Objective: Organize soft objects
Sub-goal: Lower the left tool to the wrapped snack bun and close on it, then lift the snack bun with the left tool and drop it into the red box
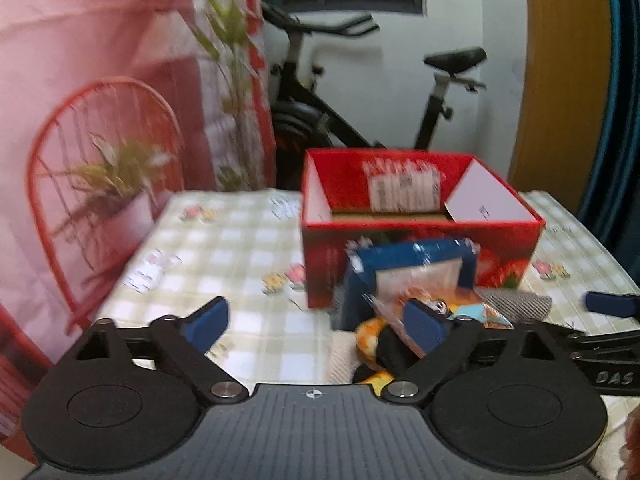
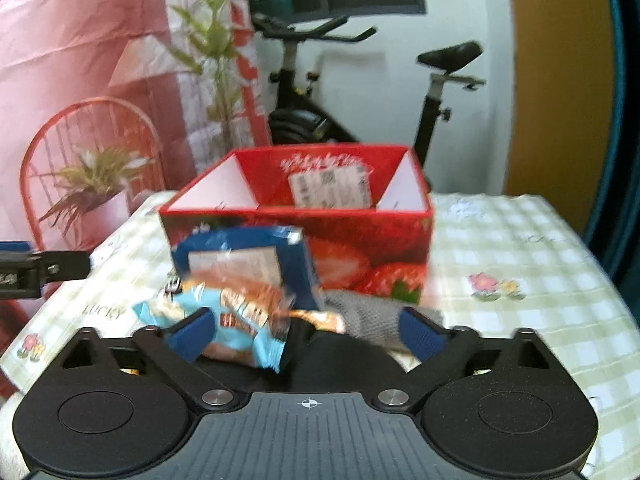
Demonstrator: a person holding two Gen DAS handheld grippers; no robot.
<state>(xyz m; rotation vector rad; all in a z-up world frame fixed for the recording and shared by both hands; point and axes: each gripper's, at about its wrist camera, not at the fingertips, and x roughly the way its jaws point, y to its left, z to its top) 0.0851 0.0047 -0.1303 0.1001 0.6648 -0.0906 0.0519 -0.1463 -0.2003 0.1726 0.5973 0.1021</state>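
Snack packets (image 2: 236, 316) heaped just ahead of right tool (image 2: 306, 330), before red box (image 2: 296, 236) on bench (image 2: 520, 248) | left tool (image 1: 316, 320) wide open, empty | right tool wide open, gripping nothing

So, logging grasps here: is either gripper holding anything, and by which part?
Nothing is held: the left gripper and right gripper both have fingers spread apart.

I worked in a lived-in home room: behind my checked tablecloth (image 1: 240, 248) stood an exercise bike (image 1: 360, 92), with a red wire chair (image 1: 100, 152) and pink curtain (image 1: 80, 40) left of it.
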